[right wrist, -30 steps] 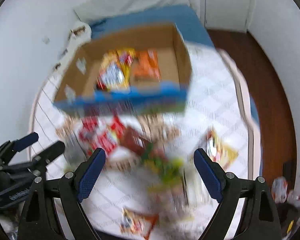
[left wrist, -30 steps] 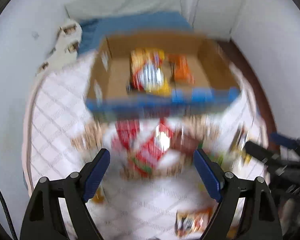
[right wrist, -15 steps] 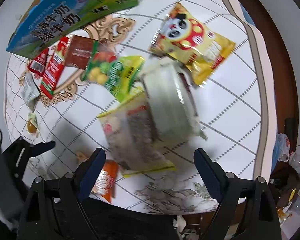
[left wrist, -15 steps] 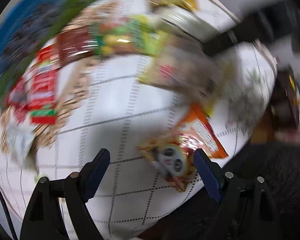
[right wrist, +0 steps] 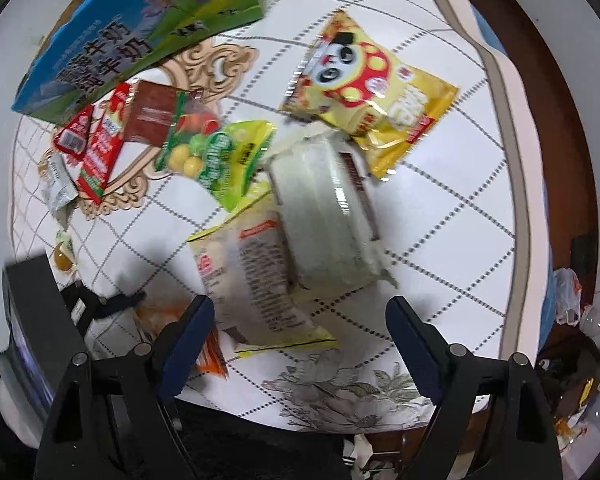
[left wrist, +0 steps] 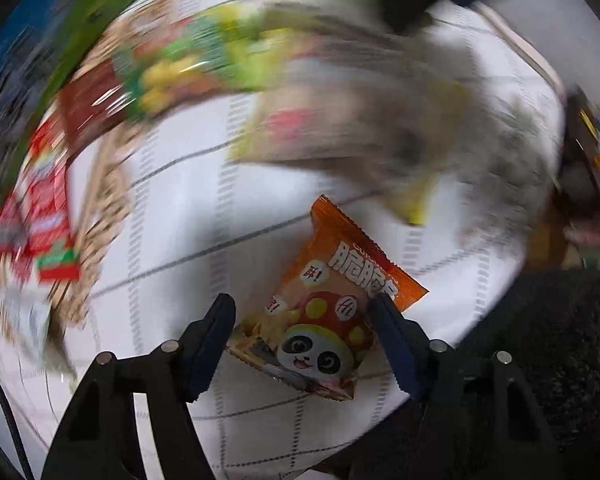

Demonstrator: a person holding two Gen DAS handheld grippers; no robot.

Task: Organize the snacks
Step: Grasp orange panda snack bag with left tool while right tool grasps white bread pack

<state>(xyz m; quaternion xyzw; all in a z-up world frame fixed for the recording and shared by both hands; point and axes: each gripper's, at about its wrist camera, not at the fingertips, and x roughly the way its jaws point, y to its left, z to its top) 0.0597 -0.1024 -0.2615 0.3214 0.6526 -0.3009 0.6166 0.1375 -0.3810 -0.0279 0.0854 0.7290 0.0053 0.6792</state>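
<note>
Your left hand-held gripper (left wrist: 302,312) has been closing around the orange panda packet (left wrist: 328,312), pads not clearly pressing it. Your right hand-held gripper (right wrist: 300,320) hangs released over the clear-wrapped packet (right wrist: 256,280).

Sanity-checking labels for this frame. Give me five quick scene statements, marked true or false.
1. The orange foil snack packet with a panda lies between the fingers of the left claw. True.
2. The right claw is clamped on the yellow panda snack bag. False: its jaws stand wide open and that bag lies well ahead of it on the table.
3. The blue-and-green printed carton sits at the far left of the white grid-patterned tablecloth in the right wrist view. True.
4. The green fruit-candy bag is inside the carton. False: it lies on the tablecloth, outside the carton.
5. The left claw's jaws have just been opening. False: they have just been closing, with the orange packet between them.
</note>
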